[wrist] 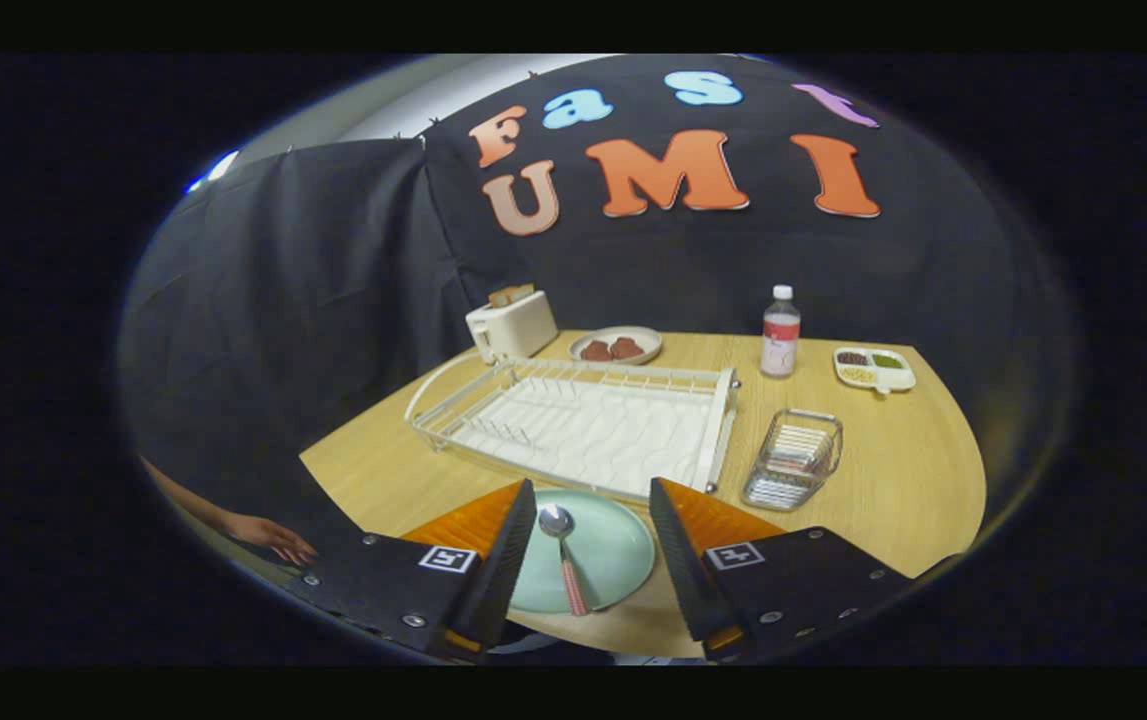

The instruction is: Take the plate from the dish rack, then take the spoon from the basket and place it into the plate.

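The spoon (564, 556) is lying in the plate (588, 551), bowl end toward the rack (583, 425) and handle toward the gripper (588, 565). The plate is sitting on the table (893, 480), just in front of the rack, which is holding no dishes. The basket (795, 458) is standing beside the rack and looks empty. Judging from this, the last step is done or just finishing, and the task seems complete. The next move is calling only for pulling the gripper back and up, without knocking the plate's rim. The fingers are standing wide apart, one on each side of the plate and above it. They are holding nothing and touching nothing. A person's hand (268, 535) is resting at the table's near edge.
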`<state>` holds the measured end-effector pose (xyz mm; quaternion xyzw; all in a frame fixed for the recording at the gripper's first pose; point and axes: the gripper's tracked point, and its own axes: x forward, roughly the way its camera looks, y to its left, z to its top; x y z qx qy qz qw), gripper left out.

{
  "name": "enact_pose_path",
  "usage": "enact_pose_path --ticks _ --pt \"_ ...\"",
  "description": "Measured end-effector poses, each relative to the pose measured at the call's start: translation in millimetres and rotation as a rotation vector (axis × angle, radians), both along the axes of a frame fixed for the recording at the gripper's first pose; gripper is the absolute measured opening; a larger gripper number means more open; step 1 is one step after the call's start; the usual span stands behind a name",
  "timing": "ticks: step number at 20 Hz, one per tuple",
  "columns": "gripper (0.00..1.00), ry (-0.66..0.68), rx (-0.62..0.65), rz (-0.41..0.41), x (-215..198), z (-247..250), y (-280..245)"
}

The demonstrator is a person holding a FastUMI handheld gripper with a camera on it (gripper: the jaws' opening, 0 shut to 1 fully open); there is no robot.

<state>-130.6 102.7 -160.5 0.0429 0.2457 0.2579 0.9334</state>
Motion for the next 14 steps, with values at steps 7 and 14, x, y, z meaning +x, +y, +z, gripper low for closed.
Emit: enact_pose_path --ticks 7,14 --pt "0.89 -0.179 0.062 -0.082 44.6 88.9 -20.0" --pt "0.93 -0.233 0.053 -0.132 58.1 119.2 -38.2"
